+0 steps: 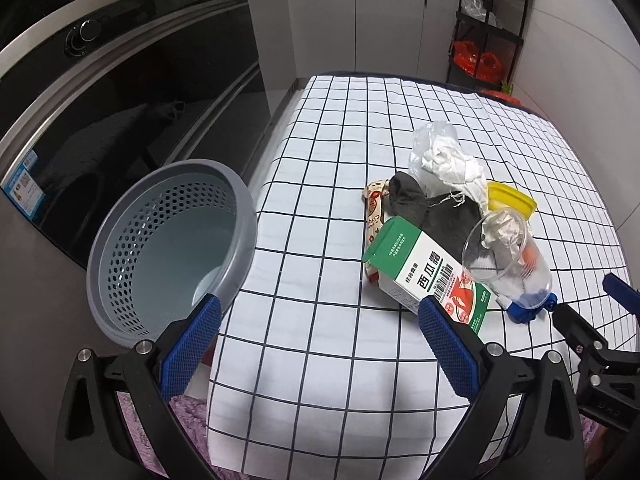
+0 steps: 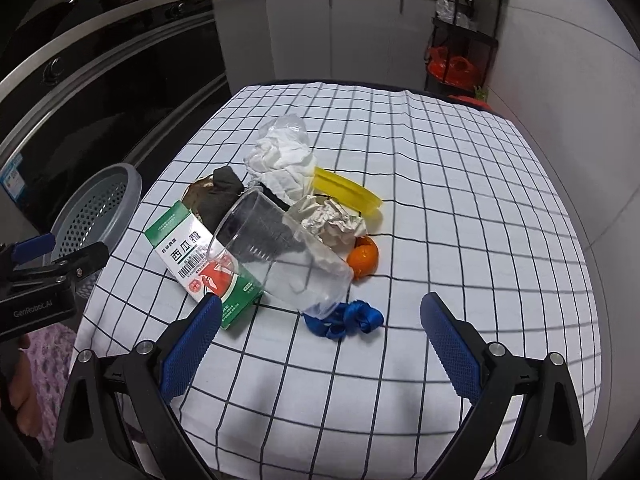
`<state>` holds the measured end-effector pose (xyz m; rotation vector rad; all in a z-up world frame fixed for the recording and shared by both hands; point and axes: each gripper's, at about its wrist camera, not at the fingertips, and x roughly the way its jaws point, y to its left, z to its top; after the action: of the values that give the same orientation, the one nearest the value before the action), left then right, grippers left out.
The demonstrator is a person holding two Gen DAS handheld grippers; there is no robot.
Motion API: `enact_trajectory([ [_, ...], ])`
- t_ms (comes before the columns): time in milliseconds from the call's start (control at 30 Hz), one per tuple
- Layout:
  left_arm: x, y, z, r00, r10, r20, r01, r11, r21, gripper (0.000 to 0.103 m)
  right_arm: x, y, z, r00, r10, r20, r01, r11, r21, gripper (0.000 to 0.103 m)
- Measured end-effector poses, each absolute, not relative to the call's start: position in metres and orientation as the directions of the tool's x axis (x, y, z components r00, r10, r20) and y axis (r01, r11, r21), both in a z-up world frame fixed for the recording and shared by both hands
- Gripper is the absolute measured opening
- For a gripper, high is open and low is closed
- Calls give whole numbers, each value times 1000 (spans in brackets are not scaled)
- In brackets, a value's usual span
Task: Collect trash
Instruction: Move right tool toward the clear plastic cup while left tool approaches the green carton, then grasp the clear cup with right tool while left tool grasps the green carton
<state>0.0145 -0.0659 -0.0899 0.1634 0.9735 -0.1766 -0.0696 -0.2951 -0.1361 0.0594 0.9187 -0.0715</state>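
Trash lies heaped mid-bench on the white grid-checked cloth (image 2: 440,168), and the grey perforated plastic basket (image 1: 168,240) at the left edge looks empty, so I judge that collecting has hardly begun (everything is left). Left to right: the left gripper (image 1: 318,344), fingers apart and empty, a green-and-white carton (image 2: 200,256), a clear plastic cup (image 2: 280,256) on its side, a blue ribbon (image 2: 344,318), and the right gripper (image 2: 320,340), fingers apart, just short of the cup.

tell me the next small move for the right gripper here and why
Probably ease the right gripper forward and down to close on the clear plastic cup. Both grippers are open and hold nothing, the cup lies on its side nearest the right fingers, atop the pile, and the grey basket beside the table looks empty and ready.
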Motion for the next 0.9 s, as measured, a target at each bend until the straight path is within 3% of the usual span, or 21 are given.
enact_trajectory([
  [433,20,-62,-94,548,-66,-834,190,981,47,97,-26,-279,-159,591,39,-806,-134,990,-51,95],
  [767,20,-60,-96,538,-71,-840,181,983,34,97,-6,-268,-180,573,20,-819,-192,975,-111,94],
  [833,19,-62,-97,535,-74,-841,185,982,32,97,-7,-267,-180,582,24,-813,-194,975,-110,86],
  [867,18,-63,-98,534,-76,-842,187,982,30,97,-7,-267,-180,579,28,-815,-194,976,-104,75],
  [900,18,-64,-99,532,-79,-843,190,981,29,97,-6,-269,-180,570,38,-821,-194,977,-89,74],
])
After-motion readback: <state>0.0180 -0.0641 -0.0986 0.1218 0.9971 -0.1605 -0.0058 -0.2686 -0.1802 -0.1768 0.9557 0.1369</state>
